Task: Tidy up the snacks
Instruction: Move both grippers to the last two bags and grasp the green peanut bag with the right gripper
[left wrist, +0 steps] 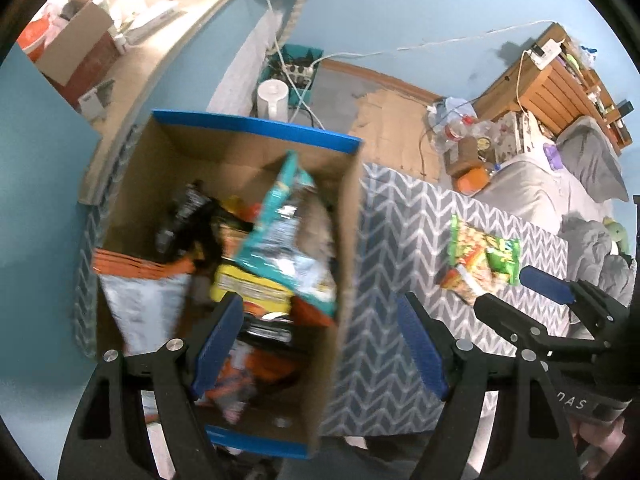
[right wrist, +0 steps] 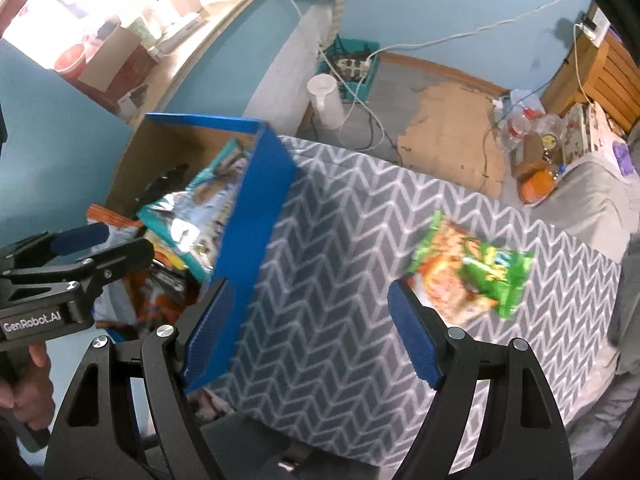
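The left tongs (left wrist: 320, 344) are standing wide with nothing between their blue pads, pointing steeply down over the right wall of the box (left wrist: 340, 240). One pad is hanging over the snacks inside, the other over the tabletop (left wrist: 400, 240). The right tongs (right wrist: 310, 336) are also gaping wide and empty, angled steeply down at the chevron-patterned tabletop, with the left pad lying in front of the box's blue outer wall and the right pad just beside the green bag (right wrist: 472, 272). In the right wrist view a hand (right wrist: 24, 384) is gripping the left tool's handle at the lower left edge.

The box is sitting open at the tabletop's left end, its long axis running away from the cameras toward the teal wall. It is crowded with packets: a teal bag (left wrist: 280, 232) is leaning upright against the right wall, top pointing up and away; a white bag with an orange band (left wrist: 144, 300) is lying at the left; a yellow packet (left wrist: 248, 288) is sitting between them; a black packet (left wrist: 184, 220) is standing behind.

The green bag is lying flat on the tabletop, well apart from the box, to its right, with its long axis running roughly across the tabletop, left to right.
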Demonstrator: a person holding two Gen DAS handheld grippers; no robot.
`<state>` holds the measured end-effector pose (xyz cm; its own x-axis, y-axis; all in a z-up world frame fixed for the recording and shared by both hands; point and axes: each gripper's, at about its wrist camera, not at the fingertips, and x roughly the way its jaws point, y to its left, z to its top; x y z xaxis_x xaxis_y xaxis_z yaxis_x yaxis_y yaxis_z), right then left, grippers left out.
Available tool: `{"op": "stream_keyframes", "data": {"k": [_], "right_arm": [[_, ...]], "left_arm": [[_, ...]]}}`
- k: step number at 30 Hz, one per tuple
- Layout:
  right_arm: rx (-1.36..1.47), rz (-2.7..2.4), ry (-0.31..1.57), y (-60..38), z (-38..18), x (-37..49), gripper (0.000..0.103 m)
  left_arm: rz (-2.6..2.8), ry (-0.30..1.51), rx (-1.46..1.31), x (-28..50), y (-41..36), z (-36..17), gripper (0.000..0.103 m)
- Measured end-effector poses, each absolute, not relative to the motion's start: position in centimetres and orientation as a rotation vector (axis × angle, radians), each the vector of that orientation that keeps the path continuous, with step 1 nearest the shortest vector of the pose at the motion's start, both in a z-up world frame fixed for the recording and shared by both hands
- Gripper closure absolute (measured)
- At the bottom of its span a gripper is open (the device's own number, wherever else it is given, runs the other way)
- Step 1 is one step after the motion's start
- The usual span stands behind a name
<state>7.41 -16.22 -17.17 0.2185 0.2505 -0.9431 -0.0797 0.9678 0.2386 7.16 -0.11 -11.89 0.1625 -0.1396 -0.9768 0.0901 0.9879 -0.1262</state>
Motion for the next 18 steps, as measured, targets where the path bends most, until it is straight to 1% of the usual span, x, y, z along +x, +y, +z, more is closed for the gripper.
{"op": "stream_keyframes", "data": {"k": [10,18], "right_arm": [[0.117,0.217,1.338,-22.3,-17.6,6.8,0.023],[0.047,0.243,1.353,-26.0,-19.3,7.5,0.023]], "left_arm": [[-0.181,1.427,-0.051,6.3,-6.8,-12.9,0.023],[-0.162,1.479,-0.091,6.2,-10.2,-15.5,0.023]]}}
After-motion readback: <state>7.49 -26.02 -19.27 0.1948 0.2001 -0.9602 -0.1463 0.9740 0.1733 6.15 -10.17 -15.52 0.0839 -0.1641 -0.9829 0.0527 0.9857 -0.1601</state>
